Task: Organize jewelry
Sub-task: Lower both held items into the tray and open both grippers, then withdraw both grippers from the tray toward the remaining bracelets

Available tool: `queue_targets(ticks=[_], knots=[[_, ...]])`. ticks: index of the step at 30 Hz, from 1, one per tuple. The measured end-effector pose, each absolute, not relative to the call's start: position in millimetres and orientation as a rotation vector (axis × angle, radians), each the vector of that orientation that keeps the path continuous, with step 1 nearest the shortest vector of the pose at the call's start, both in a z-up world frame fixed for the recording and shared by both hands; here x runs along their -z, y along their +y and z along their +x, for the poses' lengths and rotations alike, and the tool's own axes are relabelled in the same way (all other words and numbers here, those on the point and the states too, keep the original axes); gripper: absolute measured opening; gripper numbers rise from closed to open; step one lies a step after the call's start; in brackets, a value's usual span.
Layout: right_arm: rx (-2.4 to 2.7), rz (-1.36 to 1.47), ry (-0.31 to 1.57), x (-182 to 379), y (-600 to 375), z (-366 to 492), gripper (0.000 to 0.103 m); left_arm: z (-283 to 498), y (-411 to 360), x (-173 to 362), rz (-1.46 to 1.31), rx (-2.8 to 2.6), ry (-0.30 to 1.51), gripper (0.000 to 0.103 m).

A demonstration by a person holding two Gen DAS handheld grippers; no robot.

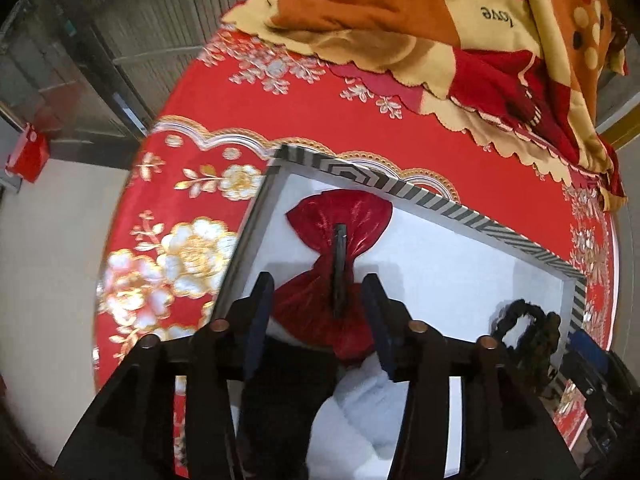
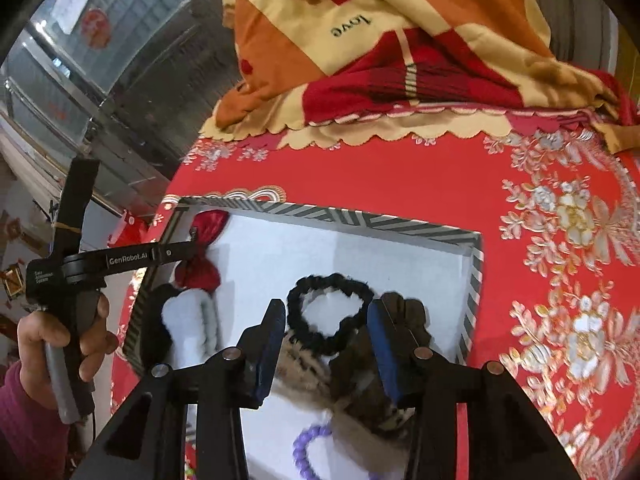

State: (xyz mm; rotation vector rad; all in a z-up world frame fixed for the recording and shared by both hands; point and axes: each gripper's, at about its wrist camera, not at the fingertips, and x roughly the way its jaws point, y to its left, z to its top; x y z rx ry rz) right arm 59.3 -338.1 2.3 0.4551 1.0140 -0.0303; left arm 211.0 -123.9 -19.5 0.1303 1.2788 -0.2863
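The red floral tablecloth (image 2: 400,168) runs bare from the tray toward 12 o'clock, up to a heaped blanket (image 2: 400,40). The striped-rimmed tray (image 2: 360,220) has open white floor mid-way. Left gripper (image 1: 318,312) gapes wide over a red velvet bow (image 1: 340,216); a dark bar across the bow is unclear. Right gripper (image 2: 328,344) gapes wide around a black scrunchie (image 2: 328,312). Purple beads (image 2: 308,448) are cut off at 6 o'clock.

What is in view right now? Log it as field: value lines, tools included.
surface: red floral tablecloth
container: striped-rim tray, white inside
tray contents: red velvet bow, black scrunchie, purple bead bracelet, white fluffy item
left tool: open, over the bow
right tool: open, over the scrunchie
background: folded patterned blanket
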Motion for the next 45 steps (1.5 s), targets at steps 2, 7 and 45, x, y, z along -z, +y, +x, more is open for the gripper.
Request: queue_targets(ticks=[2,7,45], knots=[[0.031,0.441,1.003,-9,-333,51,0.041,202,-120,11,0.142,0.285,1.255,0.047],[0.051,0.425,0.987,-22,-319,24,0.041,174,-111,-6,0.164,0.277,1.206,0.047],[0.104,0.371,1.070,-11,-221,-148,0.041,-35,-52,-21,0.248,0.411,1.136,0.047]])
